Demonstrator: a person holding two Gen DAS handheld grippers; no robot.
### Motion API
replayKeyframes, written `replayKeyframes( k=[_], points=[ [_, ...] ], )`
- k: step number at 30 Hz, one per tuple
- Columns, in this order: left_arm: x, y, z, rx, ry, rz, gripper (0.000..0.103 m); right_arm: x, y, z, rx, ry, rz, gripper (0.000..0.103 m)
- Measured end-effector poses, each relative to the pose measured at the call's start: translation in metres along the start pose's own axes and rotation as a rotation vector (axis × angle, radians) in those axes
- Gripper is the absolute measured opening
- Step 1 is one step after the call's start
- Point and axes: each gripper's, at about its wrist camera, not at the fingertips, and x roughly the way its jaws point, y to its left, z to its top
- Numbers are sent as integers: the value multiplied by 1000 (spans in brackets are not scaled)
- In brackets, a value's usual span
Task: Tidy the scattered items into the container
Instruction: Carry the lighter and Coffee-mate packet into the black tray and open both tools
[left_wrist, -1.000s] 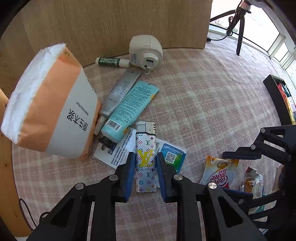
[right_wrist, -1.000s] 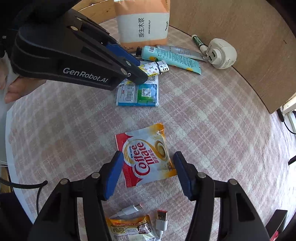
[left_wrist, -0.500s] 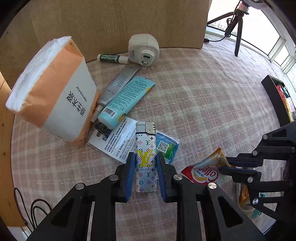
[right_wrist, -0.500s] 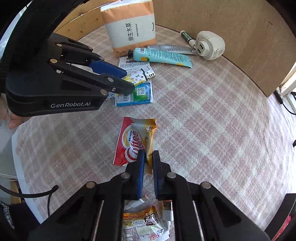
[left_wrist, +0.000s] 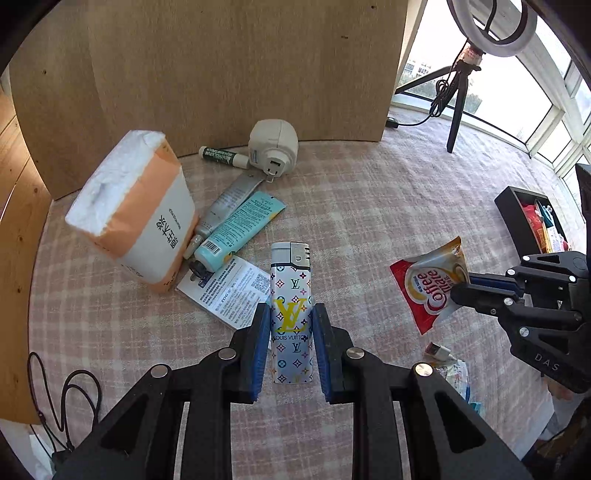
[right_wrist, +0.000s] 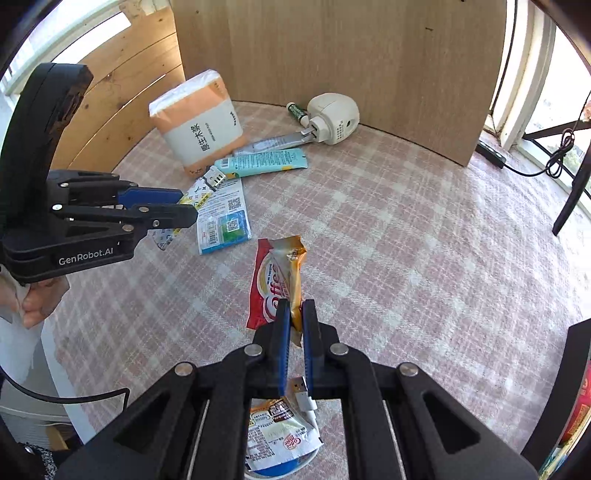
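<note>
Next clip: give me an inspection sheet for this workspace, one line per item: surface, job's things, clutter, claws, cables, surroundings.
Surface: pink checked tablecloth.
Job's things: lighter and Coffee-mate sachet both lifted; tissue pack, teal tube, grey tube, lip balm, plug adapter, leaflet, second sachet lie loose; black container at right edge.
Clutter: nothing seen.
Claws: left claw shut on lighter; right claw shut on Coffee-mate sachet.
Cables: USB cable beside second sachet.
Surroundings: wooden panel, tripod.
</note>
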Motion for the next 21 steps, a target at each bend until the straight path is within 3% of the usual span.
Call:
replayKeyframes(
  k=[9, 21],
  points=[
    [-7, -116, 24, 146, -47, -115, 21, -70, -92, -35, 257, -132, -117, 7],
    [-11, -316, 50, 389, -58, -309, 21, -191, -238, -151, 618, -233, -369, 7]
  ],
)
